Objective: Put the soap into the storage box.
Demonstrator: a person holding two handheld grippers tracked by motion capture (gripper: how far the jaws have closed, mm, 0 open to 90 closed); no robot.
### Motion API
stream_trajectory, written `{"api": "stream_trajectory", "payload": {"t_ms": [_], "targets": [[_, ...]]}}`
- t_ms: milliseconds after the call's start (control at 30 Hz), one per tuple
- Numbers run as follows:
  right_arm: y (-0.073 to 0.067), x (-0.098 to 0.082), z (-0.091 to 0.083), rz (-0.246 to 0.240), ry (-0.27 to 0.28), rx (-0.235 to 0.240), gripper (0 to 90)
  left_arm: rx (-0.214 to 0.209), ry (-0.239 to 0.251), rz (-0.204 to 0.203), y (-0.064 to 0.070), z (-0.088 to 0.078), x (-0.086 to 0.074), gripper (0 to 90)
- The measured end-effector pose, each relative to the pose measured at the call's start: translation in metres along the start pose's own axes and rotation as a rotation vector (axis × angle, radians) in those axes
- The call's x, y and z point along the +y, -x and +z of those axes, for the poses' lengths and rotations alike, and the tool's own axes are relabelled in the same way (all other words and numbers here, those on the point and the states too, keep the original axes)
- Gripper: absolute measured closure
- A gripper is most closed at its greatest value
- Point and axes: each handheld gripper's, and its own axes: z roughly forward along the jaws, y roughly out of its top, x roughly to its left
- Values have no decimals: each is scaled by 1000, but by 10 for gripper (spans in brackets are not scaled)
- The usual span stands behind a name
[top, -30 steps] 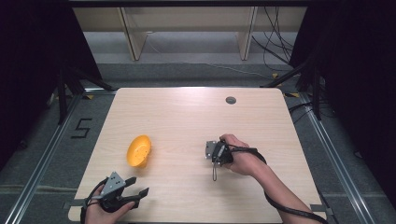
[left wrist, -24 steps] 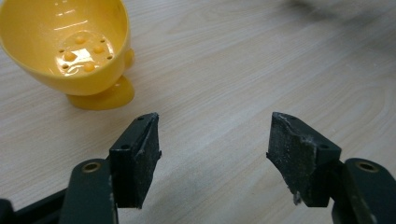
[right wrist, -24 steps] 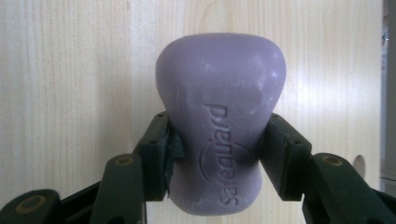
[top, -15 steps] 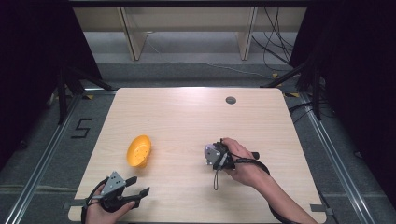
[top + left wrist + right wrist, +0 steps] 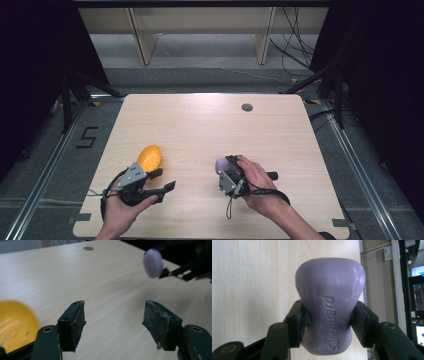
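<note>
Right tongs (image 5: 327, 322) level, gripping purple soap (image 5: 329, 302) off table (image 5: 200, 125)

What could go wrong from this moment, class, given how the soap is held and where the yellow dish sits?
1. The right claw pinches the purple soap only at its narrow waist; a smooth bar might slip out.
2. The open left claw hangs close to the yellow dish and could knock it along the table.

Purple soap bar (image 5: 329, 307), yellow dish (image 5: 149, 157), pale wood-grain table (image 5: 200, 125)
</note>
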Motion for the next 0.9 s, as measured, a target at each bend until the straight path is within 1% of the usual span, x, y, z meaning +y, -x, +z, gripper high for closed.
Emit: {"api": "stream_trajectory", "payload": {"t_ms": [33, 67, 100, 133, 167, 200, 233, 267, 300, 333, 367, 400, 433, 467, 500, 533, 567, 600, 633, 667, 700, 733, 767, 800, 833, 867, 900], "targets": [[0, 0, 0, 0, 0, 0, 501, -22, 9, 11, 3, 5, 7, 330], [-4, 2, -4, 17, 3, -16, 501, -62, 10, 11, 10, 15, 19, 329], [-4, 2, -4, 17, 3, -16, 501, -62, 10, 11, 10, 15, 19, 330], [-6, 4, -8, 18, 14, -32, 501, -91, 4, 43, 17, 26, 30, 331], [-6, 4, -8, 8, 19, -27, 501, -113, -4, 41, 21, 32, 34, 331], [-8, 5, -9, 11, 15, -36, 501, -133, -11, 43, 25, 39, 38, 330], [-8, 5, -9, 11, 15, -36, 501, -133, -11, 43, 25, 39, 38, 331], [-7, 6, -10, -10, 27, -41, 501, -158, -20, 42, 28, 44, 42, 331], [-9, 7, -11, -9, 29, -52, 501, -189, -35, 43, 35, 54, 49, 334], [-9, 7, -12, -2, 23, -48, 501, -198, -42, 33, 38, 59, 52, 337], [-9, 7, -12, -2, 23, -48, 501, -198, -42, 33, 38, 59, 52, 343], [-10, 8, -12, 9, 24, -54, 501, -205, -61, 26, 41, 67, 57, 351], [-10, 8, -12, 9, 24, -54, 501, -205, -61, 26, 41, 67, 57, 359], [-11, 8, -12, 20, 27, -55, 501, -226, -75, 16, 43, 75, 60, 367], [-11, 8, -12, 20, 27, -55, 501, -226, -75, 16, 43, 75, 60, 374], [-11, 7, -12, 31, 32, -52, 501, -225, -98, 4, 44, 80, 62, 384], [-11, 7, -12, 31, 32, -52, 501, -225, -98, 4, 44, 80, 62, 391], [-8, 8, -13, -21, 42, -54, 500, -243, -87, -19, 45, 83, 63, 398], [-8, 8, -13, -21, 42, -54, 500, -254, -81, -35, 45, 85, 64, 398], [-8, 8, -13, -34, 45, -55, 501, -269, -87, -40, 43, 87, 65, 414], [-8, 8, -13, -34, 45, -55, 501, -284, -89, -56, 43, 90, 66, 414], [-9, 8, -13, -32, 30, -62, 501, -294, -87, -67, 42, 94, 67, 427], [-9, 8, -13, -29, 33, -63, 501, -290, -101, -69, 42, 95, 68, 433], [-9, 8, -13, -33, 33, -60, 501, -300, -97, -76, 41, 97, 68, 438], [-9, 8, -13, -33, 33, -60, 501, -300, -97, -76, 41, 97, 68, 442], [-9, 8, -14, -37, 32, -61, 501, -310, -107, -88, 42, 99, 68, 447], [-8, 8, -14, -47, 29, -59, 501, -311, -107, -92, 43, 101, 67, 451]]}}
